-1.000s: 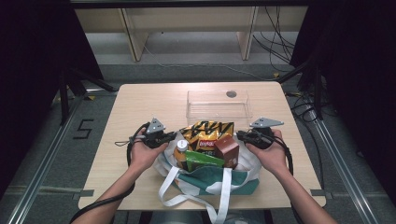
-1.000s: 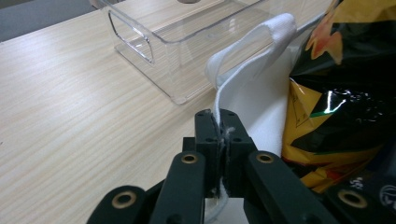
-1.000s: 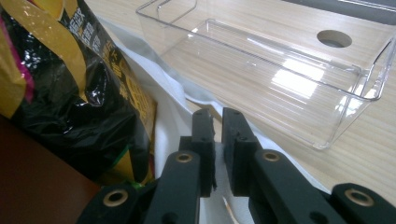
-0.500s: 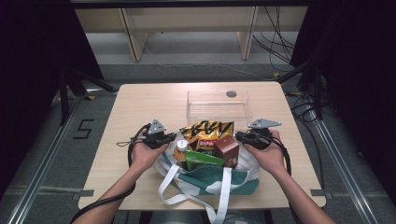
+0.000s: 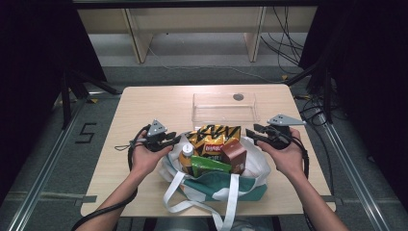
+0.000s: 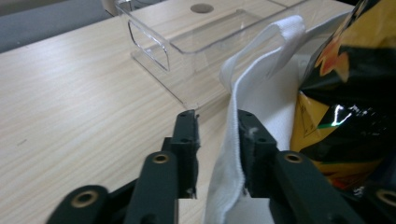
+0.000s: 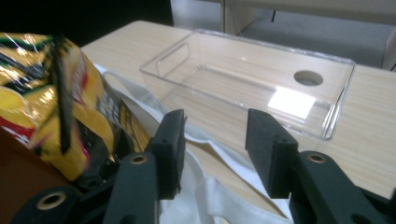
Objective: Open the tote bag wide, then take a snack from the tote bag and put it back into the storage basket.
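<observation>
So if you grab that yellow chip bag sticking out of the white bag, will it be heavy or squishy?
Probably light and squishy: the yellow chip bag looks puffed and its shiny film is crinkled, so it would likely dent and crackle. That glossy film may also be slippery between jaws. It leans among other groceries in the white tote bag, so pulling it could nudge its neighbours.

My left gripper [image 6: 217, 140] had its jaws parted around the white bag's edge [image 6: 229, 154], fabric against one jaw. A yellow-black snack packet [image 6: 345, 98] sat inside the bag. A clear plastic tray [image 6: 187, 42] stood beyond, toward the table's [image 6: 70, 102] far edge.
</observation>
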The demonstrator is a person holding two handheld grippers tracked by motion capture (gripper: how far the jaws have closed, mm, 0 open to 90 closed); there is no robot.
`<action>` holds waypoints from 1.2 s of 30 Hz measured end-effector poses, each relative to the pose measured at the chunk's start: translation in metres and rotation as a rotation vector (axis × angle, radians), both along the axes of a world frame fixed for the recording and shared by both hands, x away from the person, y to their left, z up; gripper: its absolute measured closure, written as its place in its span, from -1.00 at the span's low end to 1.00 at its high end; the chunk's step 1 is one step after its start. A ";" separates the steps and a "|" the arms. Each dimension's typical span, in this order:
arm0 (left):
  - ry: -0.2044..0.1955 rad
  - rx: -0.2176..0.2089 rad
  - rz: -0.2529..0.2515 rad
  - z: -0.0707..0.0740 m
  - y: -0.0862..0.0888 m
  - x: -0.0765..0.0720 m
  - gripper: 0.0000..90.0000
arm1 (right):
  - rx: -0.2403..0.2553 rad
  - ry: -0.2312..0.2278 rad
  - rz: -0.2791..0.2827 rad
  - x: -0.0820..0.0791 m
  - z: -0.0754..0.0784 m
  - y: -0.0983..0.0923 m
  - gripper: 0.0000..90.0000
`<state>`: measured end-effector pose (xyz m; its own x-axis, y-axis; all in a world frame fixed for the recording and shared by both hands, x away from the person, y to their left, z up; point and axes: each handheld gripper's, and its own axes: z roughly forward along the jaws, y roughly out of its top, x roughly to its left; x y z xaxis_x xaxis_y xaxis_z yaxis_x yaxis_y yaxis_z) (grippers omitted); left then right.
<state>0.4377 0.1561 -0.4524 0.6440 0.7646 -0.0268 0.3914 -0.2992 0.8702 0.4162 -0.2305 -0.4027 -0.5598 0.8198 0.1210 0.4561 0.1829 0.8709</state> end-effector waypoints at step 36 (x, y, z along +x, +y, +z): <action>-0.120 -0.066 0.149 0.022 0.033 -0.028 -0.01 | 0.091 -0.151 0.086 -0.017 0.043 0.005 0.17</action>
<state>0.4098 0.1892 -0.4303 0.5252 0.8509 -0.0104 0.3197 -0.1860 0.9291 0.3997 -0.2251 -0.3596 -0.6444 0.7579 0.1015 0.3051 0.1331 0.9430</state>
